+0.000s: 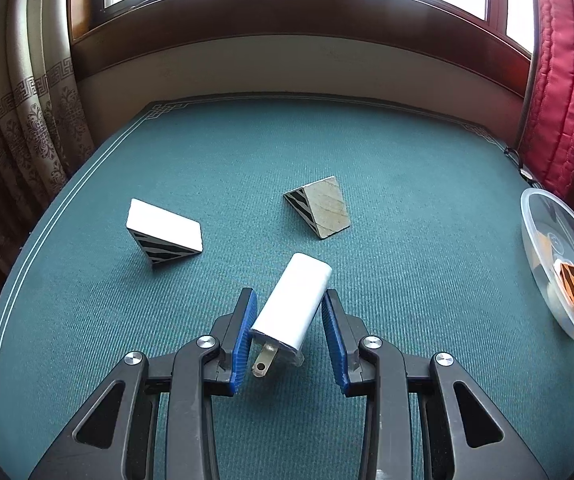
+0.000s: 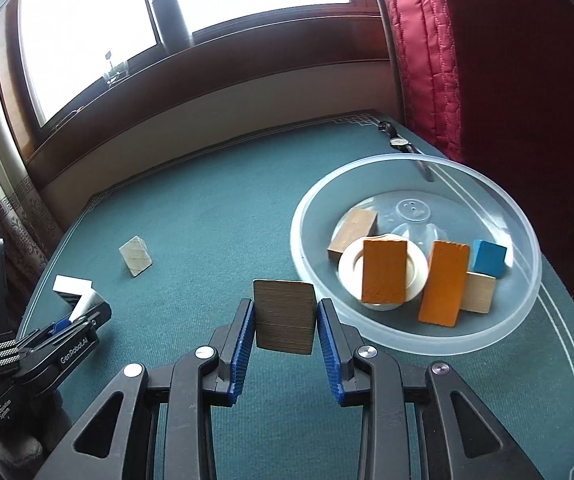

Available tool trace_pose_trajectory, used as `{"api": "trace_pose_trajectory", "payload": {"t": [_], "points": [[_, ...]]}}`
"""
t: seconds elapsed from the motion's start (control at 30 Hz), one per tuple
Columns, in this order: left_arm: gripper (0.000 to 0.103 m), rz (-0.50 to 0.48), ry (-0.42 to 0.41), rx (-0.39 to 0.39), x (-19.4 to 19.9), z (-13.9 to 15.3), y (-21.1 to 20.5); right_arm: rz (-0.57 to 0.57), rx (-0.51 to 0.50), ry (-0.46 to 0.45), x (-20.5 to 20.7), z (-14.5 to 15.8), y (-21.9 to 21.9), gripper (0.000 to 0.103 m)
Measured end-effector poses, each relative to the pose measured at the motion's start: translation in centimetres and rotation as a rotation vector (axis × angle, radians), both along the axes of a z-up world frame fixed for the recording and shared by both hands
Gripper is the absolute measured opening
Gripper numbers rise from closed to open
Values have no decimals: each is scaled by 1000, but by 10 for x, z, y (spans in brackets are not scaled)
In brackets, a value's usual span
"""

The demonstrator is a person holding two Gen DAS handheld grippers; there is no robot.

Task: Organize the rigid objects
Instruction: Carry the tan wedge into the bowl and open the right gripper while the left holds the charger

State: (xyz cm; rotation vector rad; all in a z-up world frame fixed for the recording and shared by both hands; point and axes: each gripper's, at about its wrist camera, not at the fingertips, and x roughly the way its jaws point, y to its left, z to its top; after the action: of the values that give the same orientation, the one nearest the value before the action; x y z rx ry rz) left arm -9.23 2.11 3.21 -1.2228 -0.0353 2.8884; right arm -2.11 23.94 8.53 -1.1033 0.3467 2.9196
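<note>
My left gripper point(image 1: 289, 304) is open around a white plug-in charger point(image 1: 291, 304) that lies on the green table mat point(image 1: 407, 360), prongs toward me; the blue pads stand either side of it. A white wedge block point(image 1: 163, 232) and a pale wooden wedge block point(image 1: 319, 206) lie beyond. My right gripper point(image 2: 285, 316) is shut on a dark wooden block point(image 2: 285, 316), held just left of the clear plastic bowl point(image 2: 519, 308). The bowl holds two orange blocks point(image 2: 383, 270), a blue block point(image 2: 489, 258), plain wooden blocks and a white ring.
A wristwatch point(image 2: 399, 142) lies at the mat's far right corner by a red quilted cushion point(image 2: 427, 48). A window sill with a dark flask point(image 2: 169, 16) runs behind the table. Patterned curtains point(image 1: 19, 120) hang at left. The left gripper also shows in the right wrist view point(image 2: 71, 320).
</note>
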Motion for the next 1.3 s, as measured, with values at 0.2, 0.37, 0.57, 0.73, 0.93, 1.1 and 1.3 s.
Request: {"api": "trace_pose_trajectory", "payload": {"t": [0.2, 0.37, 0.57, 0.73, 0.93, 1.1, 1.3], "points": [[35, -15, -1, -7, 2, -1, 4, -80, 7, 3, 2, 2, 32, 34], [35, -17, -3, -13, 3, -2, 7, -137, -1, 7, 2, 5, 56, 34], [35, -18, -10, -28, 4, -4, 11, -186, 2, 20, 0, 9, 77, 34], [35, -25, -18, -45, 6, -6, 17, -209, 15, 14, -6, 6, 94, 34], [35, -36, -30, -45, 8, -5, 24, -233, 2, 10, -7, 4, 113, 44], [34, -56, -33, -47, 9, -1, 36, -230, 35, 21, -3, 5, 120, 44], [35, -97, -24, -56, 8, 7, 60, -240, 59, 27, 5, 1, 129, 44]]}}
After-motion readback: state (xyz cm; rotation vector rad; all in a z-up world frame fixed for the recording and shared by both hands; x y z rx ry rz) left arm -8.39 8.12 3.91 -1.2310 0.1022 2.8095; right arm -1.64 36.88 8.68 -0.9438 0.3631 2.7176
